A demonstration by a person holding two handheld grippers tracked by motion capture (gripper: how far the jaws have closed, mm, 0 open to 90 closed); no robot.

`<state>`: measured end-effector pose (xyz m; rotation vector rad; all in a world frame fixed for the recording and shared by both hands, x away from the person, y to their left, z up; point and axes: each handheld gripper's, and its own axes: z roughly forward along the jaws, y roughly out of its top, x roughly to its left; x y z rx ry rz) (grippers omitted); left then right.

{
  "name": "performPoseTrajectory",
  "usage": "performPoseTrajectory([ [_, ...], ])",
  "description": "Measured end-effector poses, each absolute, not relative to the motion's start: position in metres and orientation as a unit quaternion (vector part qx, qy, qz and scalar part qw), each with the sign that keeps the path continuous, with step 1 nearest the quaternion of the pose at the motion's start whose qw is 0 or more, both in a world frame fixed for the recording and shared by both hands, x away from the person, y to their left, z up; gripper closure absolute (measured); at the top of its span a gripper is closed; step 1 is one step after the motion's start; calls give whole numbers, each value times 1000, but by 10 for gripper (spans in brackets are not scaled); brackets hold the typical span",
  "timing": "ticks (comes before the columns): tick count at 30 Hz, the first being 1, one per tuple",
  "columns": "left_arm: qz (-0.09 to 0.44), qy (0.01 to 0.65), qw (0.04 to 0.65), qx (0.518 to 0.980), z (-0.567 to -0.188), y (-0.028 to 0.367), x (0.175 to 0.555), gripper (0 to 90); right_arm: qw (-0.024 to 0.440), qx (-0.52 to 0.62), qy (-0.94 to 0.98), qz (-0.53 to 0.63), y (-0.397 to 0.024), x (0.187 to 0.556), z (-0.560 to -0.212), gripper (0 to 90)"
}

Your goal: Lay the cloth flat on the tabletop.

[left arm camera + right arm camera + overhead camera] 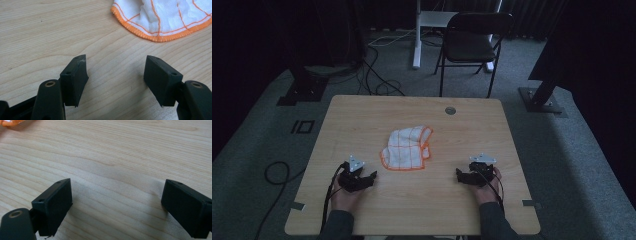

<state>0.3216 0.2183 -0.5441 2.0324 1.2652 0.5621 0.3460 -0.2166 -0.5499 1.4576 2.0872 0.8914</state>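
A white cloth (408, 148) with orange stitching and an orange hem lies crumpled near the middle of the wooden table (362, 112). My left gripper (365, 178) rests on the table to the cloth's lower left, jaws wide apart over bare wood. In the left gripper view the cloth's hem (160, 37) lies just beyond that gripper (116, 75). My right gripper (460, 174) sits to the cloth's lower right, open and empty. In the right gripper view that gripper (116, 205) has only wood grain between its jaws, and an orange scrap of the cloth (10, 123) shows at the top left.
A round cable hole (450, 110) sits near the table's far edge. A black folding chair (472, 42) and a white desk leg (417, 35) stand beyond the table. Cables trail over the grey carpet at the left (277, 172).
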Motion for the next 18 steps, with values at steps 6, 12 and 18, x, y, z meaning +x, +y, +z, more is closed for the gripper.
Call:
performPoseTrajectory([
  [6, 216, 486, 335, 778, -544, 218, 322, 360, 218, 523, 758, 324, -217, 346, -550, 98],
  [12, 216, 486, 335, 778, -544, 218, 322, 360, 214, 509, 767, 328, -217, 346, -550, 100],
  [18, 217, 490, 333, 776, -544, 216, 322, 391, 206, 489, 779, 335, -218, 346, -550, 124],
])
